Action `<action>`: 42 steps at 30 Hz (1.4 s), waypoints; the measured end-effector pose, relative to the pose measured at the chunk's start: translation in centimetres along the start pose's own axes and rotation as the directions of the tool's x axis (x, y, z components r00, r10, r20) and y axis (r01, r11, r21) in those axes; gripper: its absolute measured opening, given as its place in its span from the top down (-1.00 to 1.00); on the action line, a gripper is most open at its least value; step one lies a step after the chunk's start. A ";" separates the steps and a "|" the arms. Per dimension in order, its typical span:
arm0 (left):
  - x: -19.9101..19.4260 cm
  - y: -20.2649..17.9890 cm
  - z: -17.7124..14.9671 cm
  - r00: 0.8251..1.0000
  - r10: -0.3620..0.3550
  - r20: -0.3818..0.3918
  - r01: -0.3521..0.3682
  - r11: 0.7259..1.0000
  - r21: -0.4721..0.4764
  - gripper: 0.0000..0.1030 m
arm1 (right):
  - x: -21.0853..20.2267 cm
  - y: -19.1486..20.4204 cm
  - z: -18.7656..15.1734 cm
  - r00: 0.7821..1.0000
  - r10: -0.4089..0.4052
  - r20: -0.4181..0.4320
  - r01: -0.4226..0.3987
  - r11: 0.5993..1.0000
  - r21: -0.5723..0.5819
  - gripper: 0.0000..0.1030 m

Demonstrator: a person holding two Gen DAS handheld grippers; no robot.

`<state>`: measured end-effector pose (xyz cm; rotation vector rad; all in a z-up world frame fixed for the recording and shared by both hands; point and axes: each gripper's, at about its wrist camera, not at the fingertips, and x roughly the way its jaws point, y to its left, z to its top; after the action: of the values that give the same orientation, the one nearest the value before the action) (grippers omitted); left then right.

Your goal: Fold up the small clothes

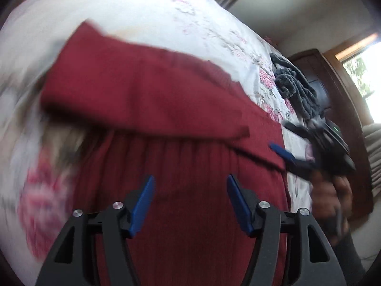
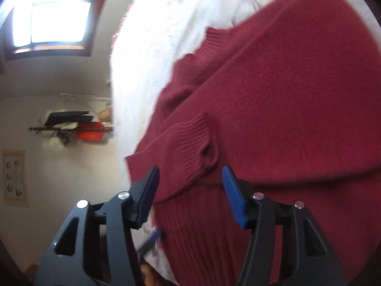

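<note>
Dark red knit fills both views: a maroon sweater (image 1: 181, 109) lies spread on a bed covered by a white bedspread (image 1: 147, 7) printed with pink flowers. In the left wrist view the cloth at the far left is smeared by blur, with a pink bloom showing beside the sweater's edge. One sleeve (image 1: 133, 90) is laid across the body of the sweater, its end reaching toward the right side. The left hand-held gripper (image 1: 189, 205) hovers over the ribbed lower part of the sweater, its blue-padded fingers (image 1: 142, 205) spread wide with nothing between them. Farther right, a dark grey garment (image 1: 297, 88) lies crumpled on the bedspread near a dark wooden headboard (image 1: 333, 83). Lower right, the right hand-held gripper (image 1: 285, 152) shows at the sweater's right edge, one blue tip close to the fabric, with the hand (image 1: 331, 195) holding it below.

In the right wrist view, a window (image 2: 52, 16) and a wall shelf (image 2: 71, 126) stand at the left, beyond the bed's edge. The right hand-held gripper (image 2: 190, 190) is also wide apart and holds nothing; the ribbed cuff (image 2: 197, 143) of a folded sleeve lies just beyond its fingers, on the sweater's body. The ribbed collar (image 2: 212, 43) shows higher up, against the white bedspread.
</note>
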<state>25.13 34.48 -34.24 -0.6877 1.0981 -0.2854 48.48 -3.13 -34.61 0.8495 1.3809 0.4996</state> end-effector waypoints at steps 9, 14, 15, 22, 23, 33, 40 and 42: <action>-3.4 5.0 -7.9 0.999 -0.007 -0.043 0.000 0.987 -0.161 -0.24 | 4.9 0.3 1.3 0.992 -0.101 -0.075 0.103 0.994 0.025 0.03; -3.9 6.0 -9.2 0.999 -0.011 -0.048 0.002 0.982 -0.189 -0.24 | 4.0 3.9 1.4 0.988 -0.153 -0.030 0.151 0.987 -0.062 0.86; -4.0 6.1 -9.5 0.999 -0.004 -0.047 -0.005 0.981 -0.192 -0.24 | 3.1 4.8 1.5 0.990 -0.141 -0.012 0.140 0.987 -0.078 0.87; -5.6 5.8 -10.4 1.000 -0.006 -0.025 0.001 0.981 -0.195 -0.24 | -6.4 11.6 0.9 0.971 -0.142 0.194 0.189 0.950 -0.247 0.89; -6.0 5.7 -10.3 1.000 -0.009 -0.019 0.005 0.981 -0.192 -0.24 | -7.8 12.1 0.8 0.963 -0.149 0.224 0.207 0.942 -0.263 0.89; -9.2 4.3 -6.4 0.998 -0.008 0.056 0.014 0.992 -0.124 -0.23 | -14.1 5.4 2.4 0.916 -0.233 0.326 0.304 0.934 -0.189 0.89; -8.5 2.8 -0.7 0.995 -0.002 0.100 0.010 0.997 -0.074 -0.22 | -12.9 -2.9 3.4 0.913 -0.270 0.307 0.315 0.943 -0.108 0.89; -7.8 2.3 0.9 0.994 -0.003 0.109 0.010 0.998 -0.061 -0.22 | -12.1 -4.9 3.6 0.916 -0.276 0.291 0.313 0.945 -0.091 0.89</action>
<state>22.19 40.79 -29.85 -0.7528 1.0045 -0.2178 49.27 -16.08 -30.75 0.5607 1.1759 0.2270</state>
